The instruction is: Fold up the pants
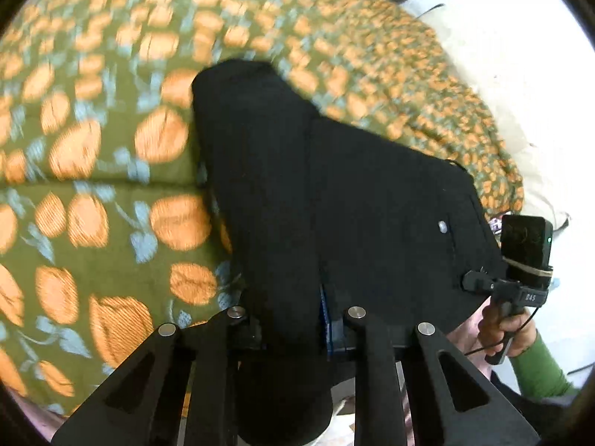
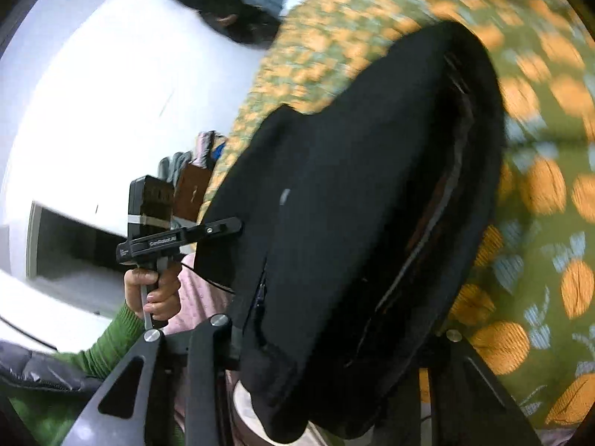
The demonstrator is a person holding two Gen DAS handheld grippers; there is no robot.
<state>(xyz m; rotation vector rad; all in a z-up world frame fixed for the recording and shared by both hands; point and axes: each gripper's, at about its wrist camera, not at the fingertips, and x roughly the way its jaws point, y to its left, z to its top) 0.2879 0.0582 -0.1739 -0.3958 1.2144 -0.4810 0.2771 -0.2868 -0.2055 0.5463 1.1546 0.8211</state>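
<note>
In the left wrist view, the black pants (image 1: 334, 200) hung between both tools above a green blanket (image 1: 93, 156) printed with orange fruit and pale blue leaves. One leg ran up and away toward the middle of the picture, its far end lying on the blanket, while the wider waist part spread to the right. The left gripper (image 1: 293, 319) was clenched on the cloth, which bunched thickly between its two fingers and drooped below them. At the right edge the right gripper (image 1: 479, 282) touched the edge of the pants, but whether it was closed could not be told from here. The hand (image 1: 509, 334) holding its handle wore a green sleeve.

In the right wrist view, the pants (image 2: 353, 204) filled the middle, the open waist showing its inner lining toward the right. The cloth draped over the right gripper (image 2: 334, 334) and hid its fingertips, so its grip could not be told. At left, the left gripper (image 2: 223, 226) pinched the pants' edge, held by a hand (image 2: 156, 293). The blanket (image 2: 539, 260) lay behind, blurred.
</note>
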